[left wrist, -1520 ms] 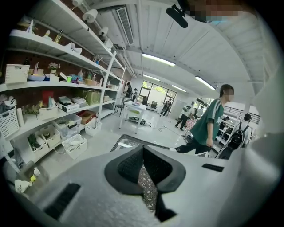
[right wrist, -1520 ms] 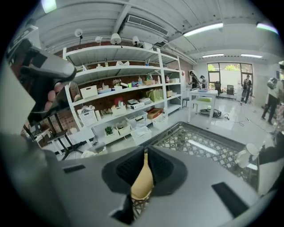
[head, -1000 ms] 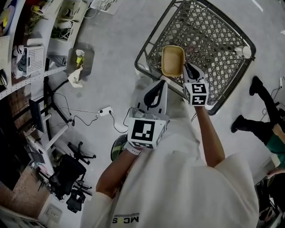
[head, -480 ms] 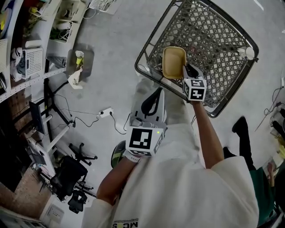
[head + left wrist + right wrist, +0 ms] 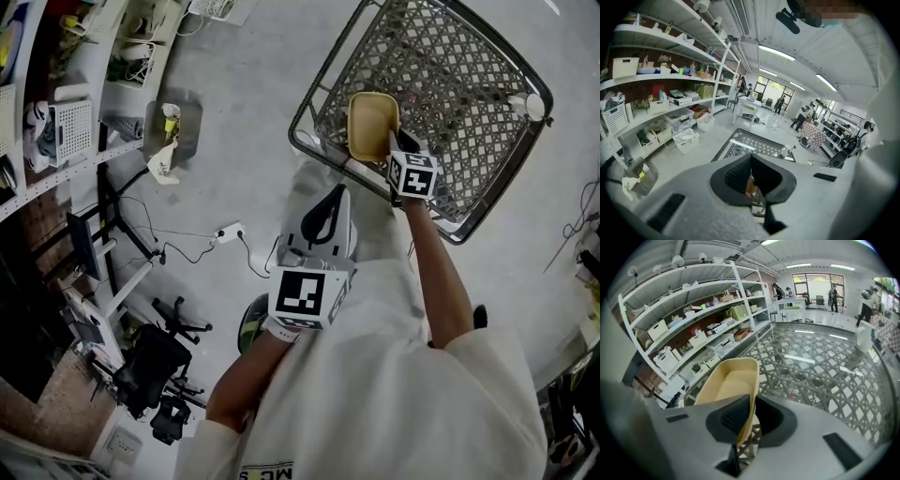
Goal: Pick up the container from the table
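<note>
A tan oblong container (image 5: 371, 125) hangs over the near left edge of the dark lattice table (image 5: 450, 66). My right gripper (image 5: 397, 148) is shut on its near rim. In the right gripper view the container (image 5: 726, 383) tilts up and away from the jaws, one pad inside the wall and one outside, with the table (image 5: 820, 366) below it. My left gripper (image 5: 325, 220) is held close to the person's chest, short of the table. Its jaws are shut with nothing between them (image 5: 751, 187).
A white cylinder (image 5: 532, 106) stands on the table's far right corner. Shelves with bins (image 5: 66, 112) line the left. On the floor are a clear bin (image 5: 169, 122), a power strip with cable (image 5: 228, 233) and an office chair (image 5: 155, 361). People stand far off (image 5: 779, 104).
The right gripper and the container have shifted slightly up and right over the table. A person in dark clothes at the right has left the view. The left gripper has barely moved.
</note>
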{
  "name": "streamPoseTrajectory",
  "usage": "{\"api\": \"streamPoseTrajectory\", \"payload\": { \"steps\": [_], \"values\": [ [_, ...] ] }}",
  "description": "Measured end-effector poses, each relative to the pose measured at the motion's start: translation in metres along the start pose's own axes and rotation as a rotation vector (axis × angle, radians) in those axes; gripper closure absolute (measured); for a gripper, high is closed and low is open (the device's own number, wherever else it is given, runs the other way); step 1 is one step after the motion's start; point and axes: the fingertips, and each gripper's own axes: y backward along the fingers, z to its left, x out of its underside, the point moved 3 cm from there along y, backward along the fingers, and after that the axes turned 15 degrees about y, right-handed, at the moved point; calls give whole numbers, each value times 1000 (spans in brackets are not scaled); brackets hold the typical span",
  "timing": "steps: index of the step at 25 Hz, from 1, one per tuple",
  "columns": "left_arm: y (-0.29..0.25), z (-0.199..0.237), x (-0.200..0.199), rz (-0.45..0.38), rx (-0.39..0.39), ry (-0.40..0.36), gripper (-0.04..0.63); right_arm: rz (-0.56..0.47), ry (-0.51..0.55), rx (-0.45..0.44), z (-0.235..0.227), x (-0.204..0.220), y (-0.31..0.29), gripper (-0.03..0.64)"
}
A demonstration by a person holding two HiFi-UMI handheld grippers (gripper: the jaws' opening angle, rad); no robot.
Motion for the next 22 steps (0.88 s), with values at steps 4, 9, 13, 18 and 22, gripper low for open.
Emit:
{"api": "streamPoseTrajectory", "payload": {
  "steps": [4, 9, 13, 18, 22],
  "values": [
    [-2, 1, 0, 1, 0, -5, 572, -8, -16, 16, -3, 2, -3, 586],
    [-4, 2, -1, 0, 4, -9, 572, -19, -32, 13, -2, 1, -4, 589],
    [-2, -2, -4, -2, 12, -13, 572, -36, -22, 13, -5, -5, 4, 589],
    [-1, -5, -8, -10, 24, -23, 572, -61, -15, 15, -11, -15, 18, 591],
    [-1, -8, -12, -23, 35, -34, 572, -103, -9, 18, -16, -28, 33, 591]
  ]
}}
